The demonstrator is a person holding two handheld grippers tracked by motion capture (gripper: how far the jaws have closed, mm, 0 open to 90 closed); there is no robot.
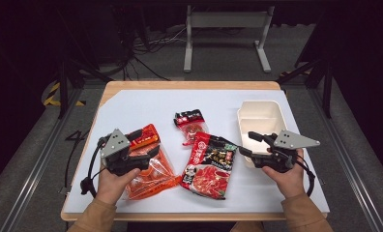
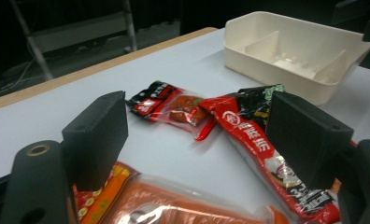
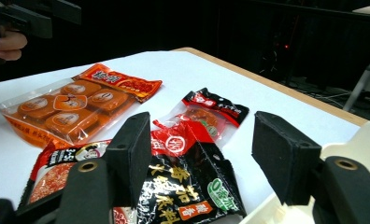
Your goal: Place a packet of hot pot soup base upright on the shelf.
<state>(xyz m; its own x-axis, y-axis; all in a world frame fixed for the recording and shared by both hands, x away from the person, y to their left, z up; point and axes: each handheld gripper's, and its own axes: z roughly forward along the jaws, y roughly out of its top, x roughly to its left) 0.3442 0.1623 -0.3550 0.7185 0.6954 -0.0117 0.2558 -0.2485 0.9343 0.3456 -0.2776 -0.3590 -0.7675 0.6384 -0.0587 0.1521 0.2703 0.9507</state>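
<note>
Left gripper hovers, seemingly open, over the orange packet.

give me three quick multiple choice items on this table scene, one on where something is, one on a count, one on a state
1. Where does the cream tray sit on the table?
A. near its right edge
B. near its left edge
C. at its middle

2. How many food packets lie on the table?
A. one
B. three
C. five

3. How do the jaws of the right gripper stand?
A. shut on a packet
B. shut on the tray
C. open, holding nothing

Answers:
1 A, the tray lies at the right in the high view.
2 B, the orange packet, the small red packet and the large dark packet.
3 C, its own view shows a wide gap between the pads.
</note>
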